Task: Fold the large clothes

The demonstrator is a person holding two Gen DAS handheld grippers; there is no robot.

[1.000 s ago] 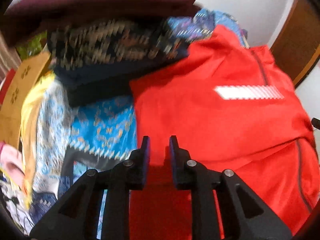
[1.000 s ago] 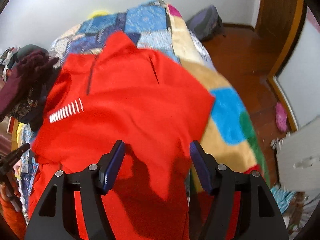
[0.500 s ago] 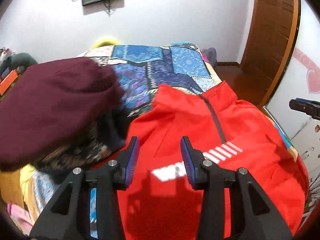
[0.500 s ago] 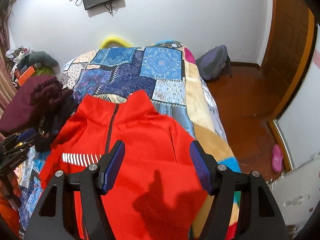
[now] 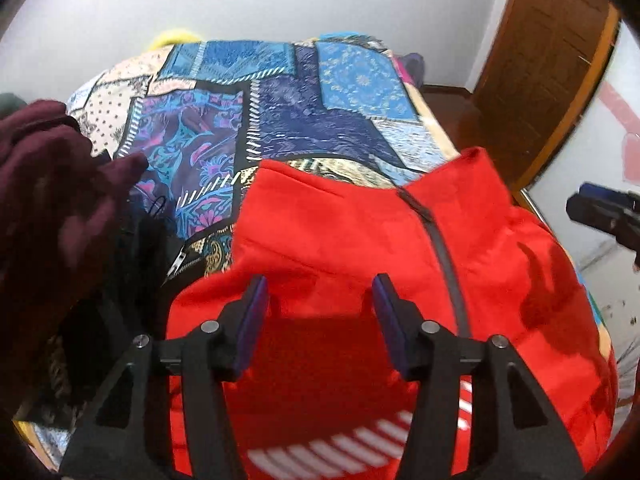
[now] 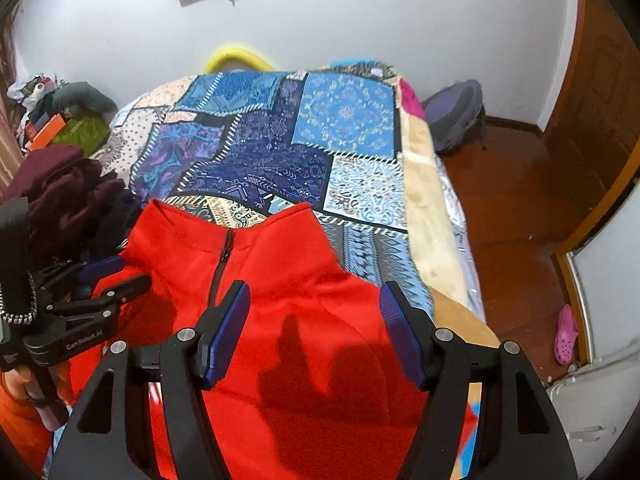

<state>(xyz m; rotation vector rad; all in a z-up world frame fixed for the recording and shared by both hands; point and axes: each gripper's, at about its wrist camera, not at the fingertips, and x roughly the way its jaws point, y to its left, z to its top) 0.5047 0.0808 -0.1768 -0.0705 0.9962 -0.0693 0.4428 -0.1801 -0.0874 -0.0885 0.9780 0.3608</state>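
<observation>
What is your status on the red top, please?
Left tool opening, right tool open, both empty. Red top flat on the bed, collar away. Maroon pile beside its left edge.

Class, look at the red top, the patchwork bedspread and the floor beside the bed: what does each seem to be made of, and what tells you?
Red top: probably fleece or brushed knit, matte, softly creased, with a dark zip.
Patchwork bedspread: printed woven cloth, likely cotton, matte, lying smooth.
Floor: reddish-brown with a dull sheen, likely polished wood; too blurred to be sure.
</observation>
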